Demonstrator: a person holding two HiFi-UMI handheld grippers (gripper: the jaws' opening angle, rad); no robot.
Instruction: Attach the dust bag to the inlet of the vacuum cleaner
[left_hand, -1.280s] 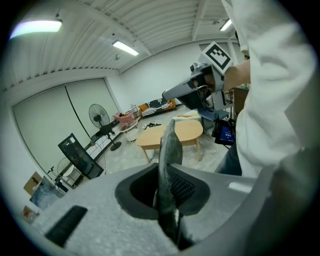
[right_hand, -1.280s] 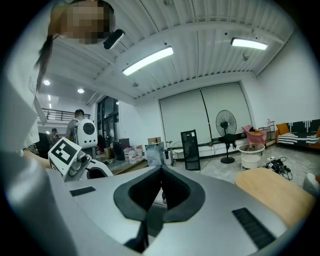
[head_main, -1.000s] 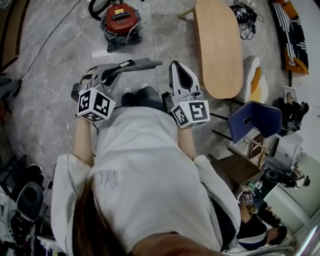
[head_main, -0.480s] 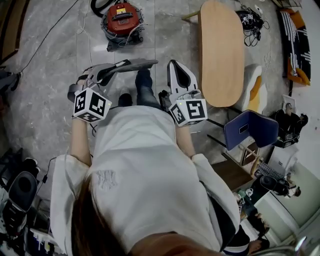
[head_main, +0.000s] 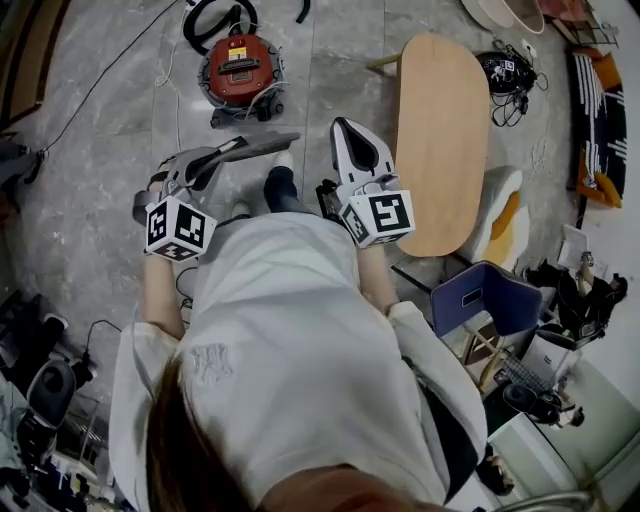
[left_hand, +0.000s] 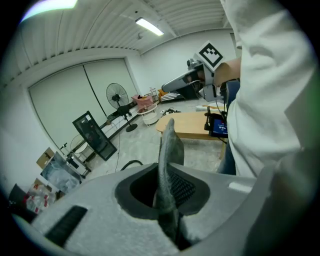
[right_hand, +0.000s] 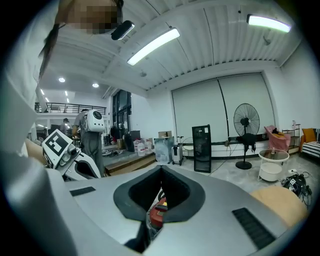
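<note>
Pinches the bag by one thin edge in the left gripper, jaws almost together; carries nothing in the right gripper, jaws fully closed. Holds it well short of the vacuum on the floor ahead. Could slip or twist from so slim a pinch, or meet the inlet skewed without a second grip.

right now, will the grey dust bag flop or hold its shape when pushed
Probably holds its shape: the dust bag juts nearly straight from the left gripper without drooping. It looks thin edge-on, so likely light and bendable.
</note>
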